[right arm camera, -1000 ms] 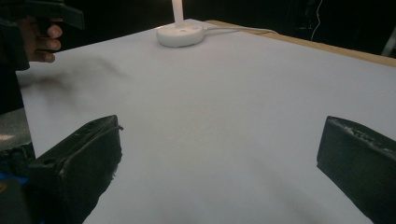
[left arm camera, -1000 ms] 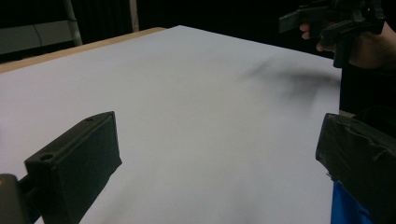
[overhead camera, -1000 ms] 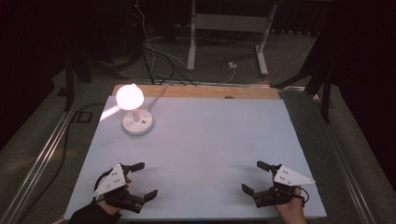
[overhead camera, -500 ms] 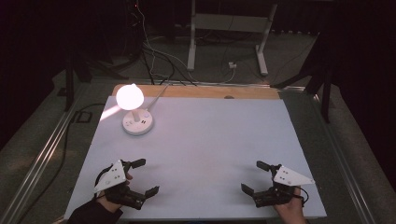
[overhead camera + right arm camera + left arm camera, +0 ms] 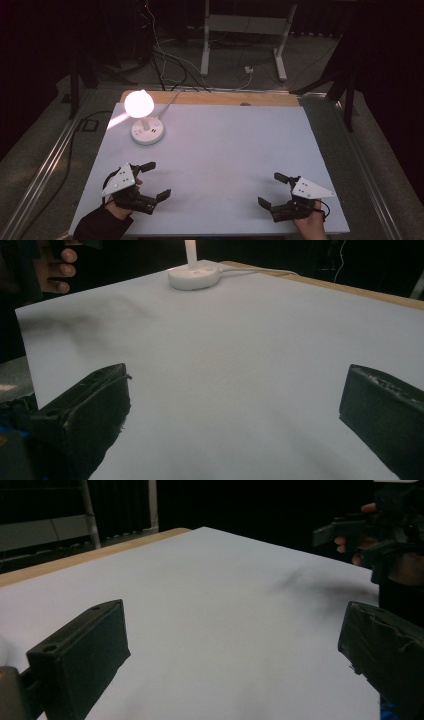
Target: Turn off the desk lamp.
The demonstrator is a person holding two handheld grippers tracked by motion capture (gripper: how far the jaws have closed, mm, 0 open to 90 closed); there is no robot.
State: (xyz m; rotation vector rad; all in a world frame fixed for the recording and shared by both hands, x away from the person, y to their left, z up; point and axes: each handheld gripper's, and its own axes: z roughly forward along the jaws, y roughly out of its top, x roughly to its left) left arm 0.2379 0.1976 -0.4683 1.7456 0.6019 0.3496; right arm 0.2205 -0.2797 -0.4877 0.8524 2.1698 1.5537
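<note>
A lit white table lamp (image 5: 141, 112) with a glowing round shade stands on a round white base (image 5: 194, 276) at the back left of the white table (image 5: 230, 150). My left gripper (image 5: 156, 179) hovers near the front left corner, jaws wide open, with nothing between them. My right gripper (image 5: 272, 189) sits near the front right edge, also open and empty. In the left gripper view its two black jaws frame bare table, and the right gripper (image 5: 350, 532) shows far off in a hand.
The lamp's white cable (image 5: 170, 102) runs back over a wooden strip (image 5: 215, 98) at the table's far edge. Behind stand a metal frame (image 5: 245, 30) and floor cables (image 5: 165, 55). A rail (image 5: 45, 170) lines the left side. The room is dark.
The left gripper has shifted slightly forward and right, toward the table's middle. The right gripper has stayed nearly still. Both remain open.
</note>
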